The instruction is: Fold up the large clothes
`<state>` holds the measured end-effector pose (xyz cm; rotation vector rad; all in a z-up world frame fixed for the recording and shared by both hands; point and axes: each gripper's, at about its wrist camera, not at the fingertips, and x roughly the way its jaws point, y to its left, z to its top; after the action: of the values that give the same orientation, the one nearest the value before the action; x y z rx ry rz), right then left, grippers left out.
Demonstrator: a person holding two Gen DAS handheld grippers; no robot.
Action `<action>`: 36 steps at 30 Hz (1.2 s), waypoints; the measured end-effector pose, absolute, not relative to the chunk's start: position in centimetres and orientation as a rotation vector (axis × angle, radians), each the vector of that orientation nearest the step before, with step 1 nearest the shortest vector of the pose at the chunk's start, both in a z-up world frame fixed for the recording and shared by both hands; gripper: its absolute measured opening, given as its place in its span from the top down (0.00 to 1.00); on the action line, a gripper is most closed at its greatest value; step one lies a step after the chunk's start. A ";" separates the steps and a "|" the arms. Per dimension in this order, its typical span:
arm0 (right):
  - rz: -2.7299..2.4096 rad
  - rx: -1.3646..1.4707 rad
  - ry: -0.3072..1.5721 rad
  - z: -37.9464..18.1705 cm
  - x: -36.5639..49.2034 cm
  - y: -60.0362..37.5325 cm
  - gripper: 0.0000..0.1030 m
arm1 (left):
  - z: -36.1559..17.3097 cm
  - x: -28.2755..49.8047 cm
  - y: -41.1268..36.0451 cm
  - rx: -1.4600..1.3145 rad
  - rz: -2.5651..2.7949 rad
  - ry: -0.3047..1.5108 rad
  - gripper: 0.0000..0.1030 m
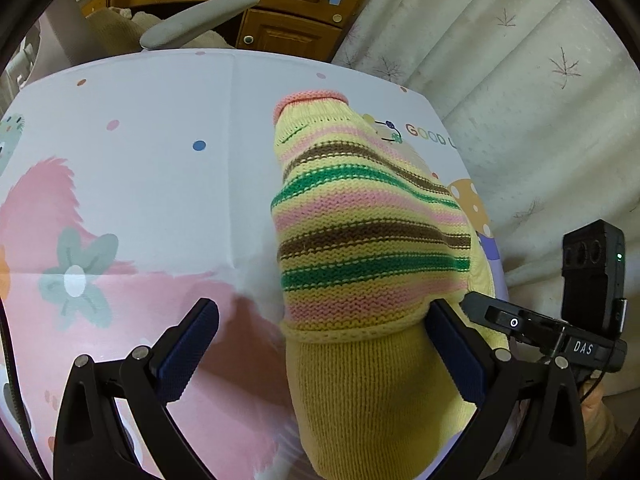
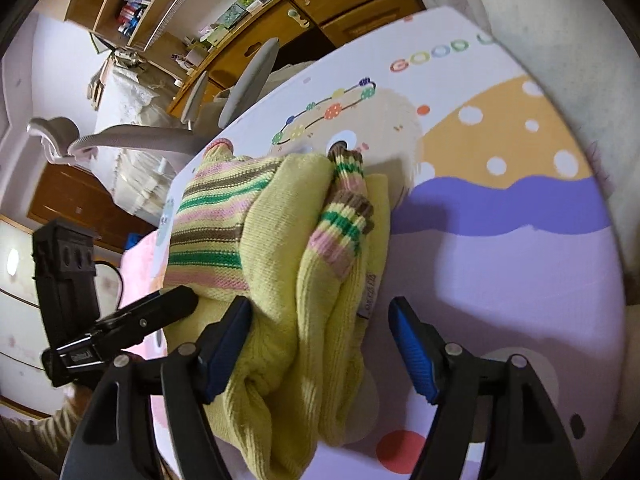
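Note:
A yellow knitted sweater (image 1: 372,248) with pink, brown and green stripes lies folded into a narrow bundle on a cartoon-printed table cover (image 1: 152,168). My left gripper (image 1: 320,320) is open, its right finger against the bundle's side and the bundle's near end between the jaws. In the right wrist view the sweater (image 2: 280,248) shows a striped sleeve cuff (image 2: 344,216) folded on top. My right gripper (image 2: 320,328) is open, with the sweater's plain yellow hem between the jaws, close to the left finger. Each gripper shows at the edge of the other's view.
The table cover (image 2: 500,240) spreads to the right. A grey office chair (image 2: 168,136) and wooden drawers (image 1: 280,4) stand beyond the table's far edge. A pale patterned curtain (image 1: 520,60) hangs at the right.

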<state>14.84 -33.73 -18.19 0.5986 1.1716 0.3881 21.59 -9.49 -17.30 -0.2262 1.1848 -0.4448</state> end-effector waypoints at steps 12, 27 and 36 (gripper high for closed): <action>0.469 0.647 1.177 -18.3 15.3 -33.3 0.51 | -17.0 21.5 -10.7 -0.154 -0.472 1.181 0.07; 0.414 0.512 1.105 -13.8 13.8 -30.5 0.67 | -12.8 19.2 -10.5 -0.091 -0.523 1.142 0.54; 0.450 0.417 1.012 -7.4 12.7 -25.6 0.68 | -6.2 17.3 -5.9 -0.053 -0.486 1.078 0.54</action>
<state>12.75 -25.61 -7.43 0.4170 1.0124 0.4503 17.31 -5.95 -6.17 -0.0534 1.0782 -0.4855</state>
